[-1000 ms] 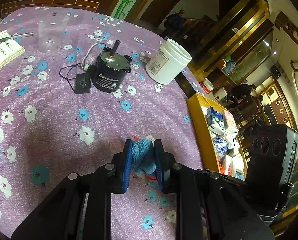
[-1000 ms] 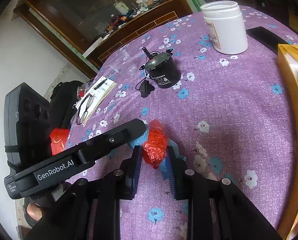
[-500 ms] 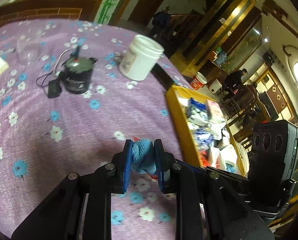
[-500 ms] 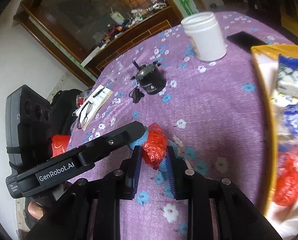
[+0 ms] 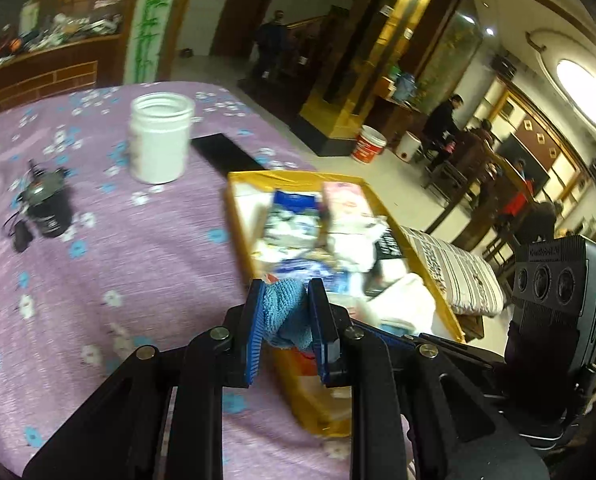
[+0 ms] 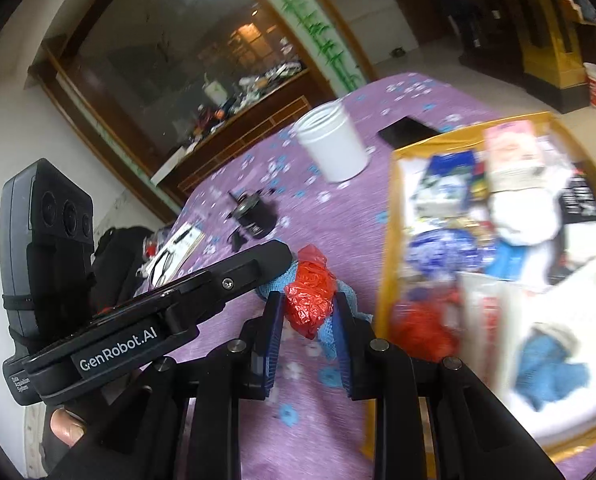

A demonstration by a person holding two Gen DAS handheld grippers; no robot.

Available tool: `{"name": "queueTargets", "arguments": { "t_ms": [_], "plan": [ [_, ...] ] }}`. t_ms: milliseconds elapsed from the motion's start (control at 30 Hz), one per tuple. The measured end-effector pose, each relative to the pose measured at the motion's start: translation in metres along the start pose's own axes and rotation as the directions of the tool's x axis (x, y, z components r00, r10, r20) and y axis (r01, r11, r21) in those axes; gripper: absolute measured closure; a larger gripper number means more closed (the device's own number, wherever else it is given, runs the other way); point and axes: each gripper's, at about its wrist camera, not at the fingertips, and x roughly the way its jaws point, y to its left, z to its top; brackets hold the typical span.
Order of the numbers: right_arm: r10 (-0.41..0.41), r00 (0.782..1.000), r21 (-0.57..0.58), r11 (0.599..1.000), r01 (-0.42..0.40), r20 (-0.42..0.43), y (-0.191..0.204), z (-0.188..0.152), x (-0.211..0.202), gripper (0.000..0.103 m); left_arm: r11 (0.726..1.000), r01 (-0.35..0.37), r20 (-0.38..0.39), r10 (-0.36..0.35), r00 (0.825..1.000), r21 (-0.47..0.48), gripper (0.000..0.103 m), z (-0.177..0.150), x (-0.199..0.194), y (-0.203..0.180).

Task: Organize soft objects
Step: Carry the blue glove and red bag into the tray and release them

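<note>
**Two hand-held grippers, one bundle, at the edge of the yellow tray**

While both views are smeared by motion blur, the grips read clearly. The left hand-held gripper [image 5: 286, 312] is clamped on a blue knitted cloth [image 5: 284, 312], its blue pads pressed against the fabric from both sides. The right hand-held gripper [image 6: 308, 316] is clamped on a crumpled red plastic bag [image 6: 310, 300], with blue cloth showing under and behind the bag.

From the left wrist, the cloth hangs right at the near left rim of the yellow tray [image 5: 238, 216]; only a sliver of red shows beneath the cloth, and the bag itself cannot be made out. From the right wrist, the bag is plain, held just left of the tray's rim and above the purple floral tabletop [image 6: 338, 216]. That view also shows the tray's near contents: a red bundle [image 6: 422, 324] and a blue cloth piece [image 6: 550, 372], which the left wrist view does not show.

Beyond the tray's far left corner stand a white plastic jar [image 5: 160, 142] and a black phone [image 5: 222, 152]. A small black motor [image 5: 48, 208] sits well left of the tray.
</note>
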Motion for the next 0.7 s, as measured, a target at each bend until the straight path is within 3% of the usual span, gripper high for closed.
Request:
{"name": "queueTargets", "arguments": {
  "t_ms": [367,700],
  "plan": [
    [-0.022,0.997,0.092,0.996,0.016,0.075,-0.063,-0.012,-0.055,0.078,0.996,0.023,-0.051,-0.018,0.999,0.087,0.084,-0.003,0.037,-0.068],
    [-0.063,0.995,0.176,0.983,0.048,0.078,-0.115,-0.020,-0.071,0.078,0.993,0.033,-0.101,-0.022,0.995,0.112,0.084,-0.010,0.076,-0.099]
  ]
}}
